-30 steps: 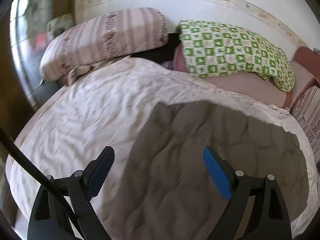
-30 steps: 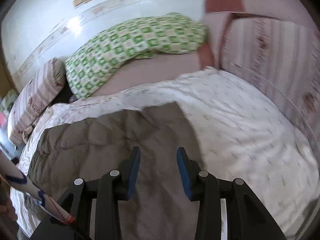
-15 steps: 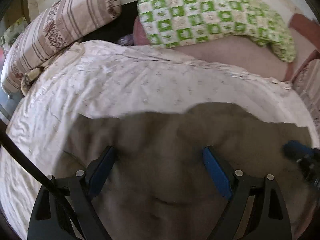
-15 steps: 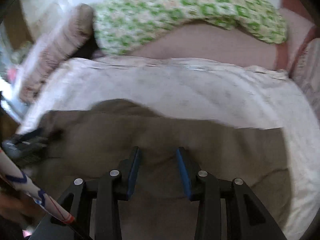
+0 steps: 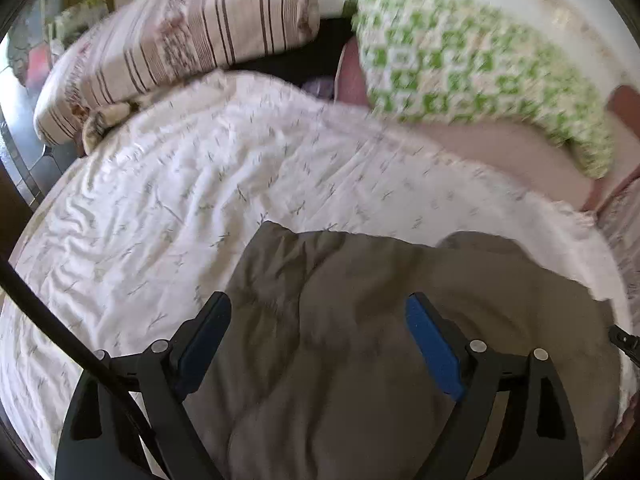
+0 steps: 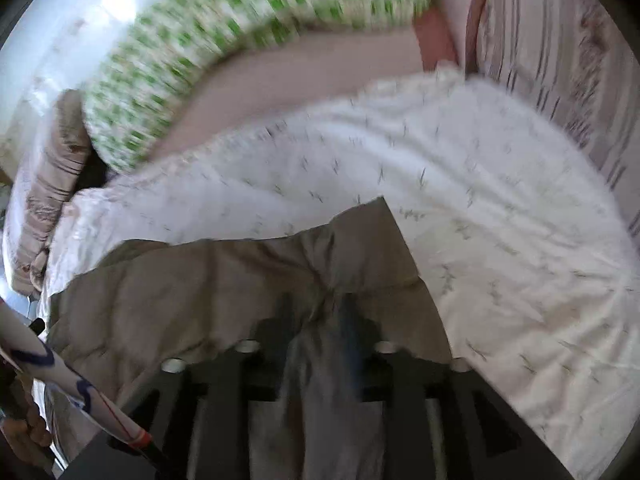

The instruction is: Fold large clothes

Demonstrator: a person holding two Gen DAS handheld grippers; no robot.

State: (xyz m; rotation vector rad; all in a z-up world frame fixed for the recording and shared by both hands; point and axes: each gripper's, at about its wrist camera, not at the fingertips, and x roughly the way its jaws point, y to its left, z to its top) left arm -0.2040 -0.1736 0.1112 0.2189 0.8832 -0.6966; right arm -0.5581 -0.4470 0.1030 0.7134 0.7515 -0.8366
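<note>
Grey-brown garment (image 5: 352, 352) lies partly doubled on the bed (image 5: 168, 208). Left gripper (image 5: 316, 344) hovers, jaws wide, empty. Right gripper (image 6: 316, 320) blurred, jaws opening with cloth between them. Mid-fold judged; next: square the edges.

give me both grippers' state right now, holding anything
Left gripper: open, empty, above the grey-brown garment.
Right gripper: jaws opening, garment fabric between them; grip cannot be told.
</note>
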